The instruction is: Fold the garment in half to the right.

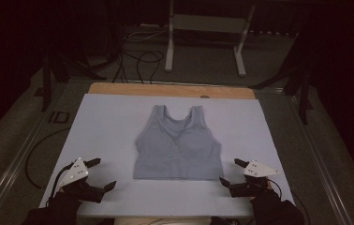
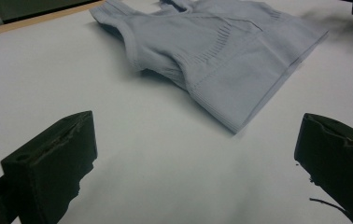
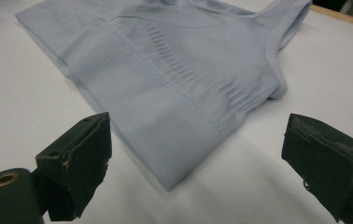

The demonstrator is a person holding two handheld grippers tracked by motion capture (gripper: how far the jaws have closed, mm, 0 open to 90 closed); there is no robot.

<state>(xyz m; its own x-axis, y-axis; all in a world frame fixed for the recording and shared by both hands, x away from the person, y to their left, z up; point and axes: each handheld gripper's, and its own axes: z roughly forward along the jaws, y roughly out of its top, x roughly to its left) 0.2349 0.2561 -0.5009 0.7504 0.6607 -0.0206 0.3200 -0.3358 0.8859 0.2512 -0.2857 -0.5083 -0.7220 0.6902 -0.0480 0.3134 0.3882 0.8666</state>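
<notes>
- My left gripper (image 1: 96, 174) sits low at the near left of the mat (image 1: 109, 122), jaws spread wide with nothing between them, aimed ahead and inward.
- My right gripper (image 1: 232, 171) mirrors it at the near right, jaws just as wide and empty, aimed inward too.
- Both hands come in dark sleeves from the near edge.
- Just past each gripper lies the top (image 1: 179, 145), flat on the mat, its hem corners nearest my jaws, neither touched.
- Between jaws and hem there is bare mat alone; nothing blocks the way.
- The top runs away from me: hem toward me, straps at the far end.
- Beyond the mat are the table's wooden edge (image 1: 165, 89), then floor cables (image 1: 137, 58) and a stand (image 1: 203, 28).
</notes>
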